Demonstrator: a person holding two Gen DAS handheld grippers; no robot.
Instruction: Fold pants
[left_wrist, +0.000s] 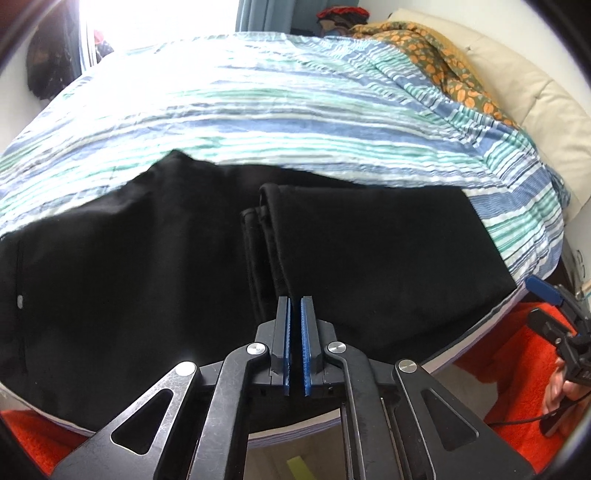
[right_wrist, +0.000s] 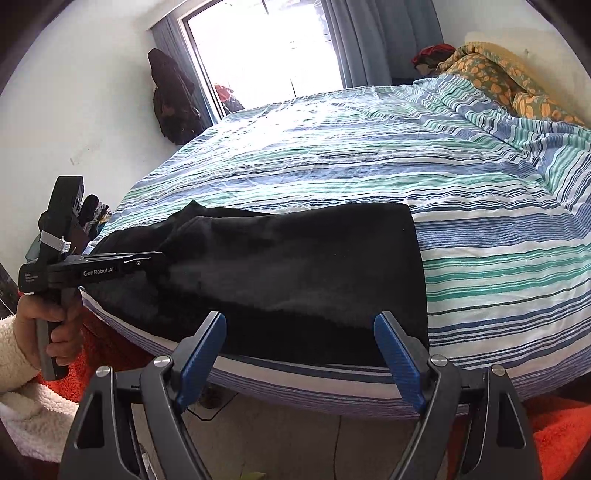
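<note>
**Black pants part-folded at bed edge; left tool pinched, right tool spread**

Left gripper (left_wrist: 294, 306): blue pads pressed nearly together, only a thin slit between them. The tips sit at the stacked edge of the pants (left_wrist: 369, 258), where the hems of a folded-over leg section lie. In the right wrist view the tip meets the cloth at that same edge, so it looks to be pinching fabric, though black on black hides the actual bite.

Ahead and to the left of this gripper: the wider waist end of the pants, flat, with a small pale button or rivet visible near the far left. Ahead and to the right: the doubled leg panel, lying smooth, its far corner squared off on the striped bedspread (left_wrist: 295, 110).

Right gripper (right_wrist: 300, 325): fingers spread wide, nothing between them, hovering off the near edge of the bed with the folded panel directly ahead. It is apart from the cloth.

Handling judgement: soft, limp, light fabric with a matte, slightly fuzzy face. It should drape and sag when lifted, not hold shape. Layers may slide apart unless the whole stack is pinched. Best holds: the layered hem edge under the left tool, and the near corner of the folded panel ahead of the right tool.
</note>
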